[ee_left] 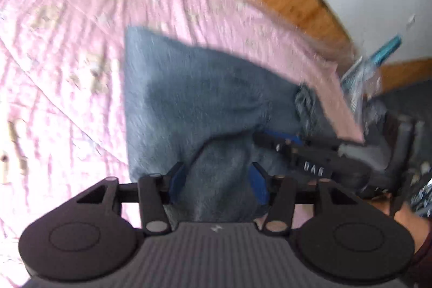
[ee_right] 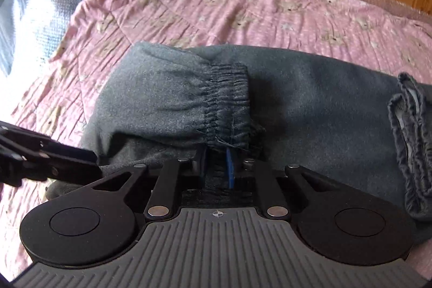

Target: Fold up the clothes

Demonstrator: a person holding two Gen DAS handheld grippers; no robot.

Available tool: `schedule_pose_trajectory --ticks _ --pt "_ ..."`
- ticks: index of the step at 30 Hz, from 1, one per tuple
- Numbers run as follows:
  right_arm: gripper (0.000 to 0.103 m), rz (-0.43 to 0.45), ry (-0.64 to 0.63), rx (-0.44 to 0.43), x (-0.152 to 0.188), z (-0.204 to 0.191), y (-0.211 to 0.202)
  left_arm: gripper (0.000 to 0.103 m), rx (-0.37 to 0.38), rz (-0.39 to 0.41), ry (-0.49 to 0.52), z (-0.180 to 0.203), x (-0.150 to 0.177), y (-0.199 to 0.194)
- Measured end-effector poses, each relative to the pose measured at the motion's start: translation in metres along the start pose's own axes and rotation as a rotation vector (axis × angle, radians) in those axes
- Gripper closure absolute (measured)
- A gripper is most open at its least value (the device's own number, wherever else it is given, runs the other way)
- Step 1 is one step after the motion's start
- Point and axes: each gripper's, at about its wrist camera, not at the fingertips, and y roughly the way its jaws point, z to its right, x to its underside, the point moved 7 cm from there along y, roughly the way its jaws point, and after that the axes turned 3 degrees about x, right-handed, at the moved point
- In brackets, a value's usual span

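Right gripper (ee_right: 216, 166) clamped on cuff (ee_right: 226, 101), lower centre; left gripper (ee_left: 218, 185) apart, astride trousers (ee_left: 189, 104). Risk: thin pinch slipping, fold collapsing.

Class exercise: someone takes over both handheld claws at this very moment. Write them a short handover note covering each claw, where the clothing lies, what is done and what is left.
Left claw: open, jaws apart with a ridge of the grey sweatpants between them, not pinched.
Right claw: nearly shut, with dark cloth just below the elastic cuff between its pads; it looks pinched.
The sweatpants lie on the pink bedspread, a leg doubled back over the rest, waistband to the right.
Done: a first fold seems made. Left: set the cuff down, smooth it, fold again.
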Motion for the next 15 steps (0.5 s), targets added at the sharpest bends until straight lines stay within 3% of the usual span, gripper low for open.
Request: schedule_pose_trajectory --ticks 2,4,7,9,11,15 --pt "0.084 0.054 0.003 0.019 -0.021 -0.001 -0.021 0.029 -0.055 0.064 -0.042 -0.021 -0.009 -0.014" --pt "0.077 0.123 -0.004 0.044 -0.034 -0.001 -0.044 0.029 -0.099 0.070 -0.132 -0.050 -0.014 -0.010" --pt "0.077 0.134 -0.048 0.064 -0.039 -0.004 -0.039 0.029 -0.096 0.046 -0.252 -0.078 -0.016 0.011" --pt "0.077 0.052 -0.071 0.082 -0.020 -0.004 -0.009 0.029 -0.078 0.027 -0.247 -0.081 -0.017 0.024" --pt "0.077 0.065 -0.042 0.051 -0.001 -0.001 0.007 0.029 -0.075 0.028 -0.223 -0.073 -0.019 0.024" --pt "0.072 0.091 0.016 0.058 -0.011 0.021 -0.020 0.030 -0.074 0.034 -0.176 -0.057 -0.022 0.024"
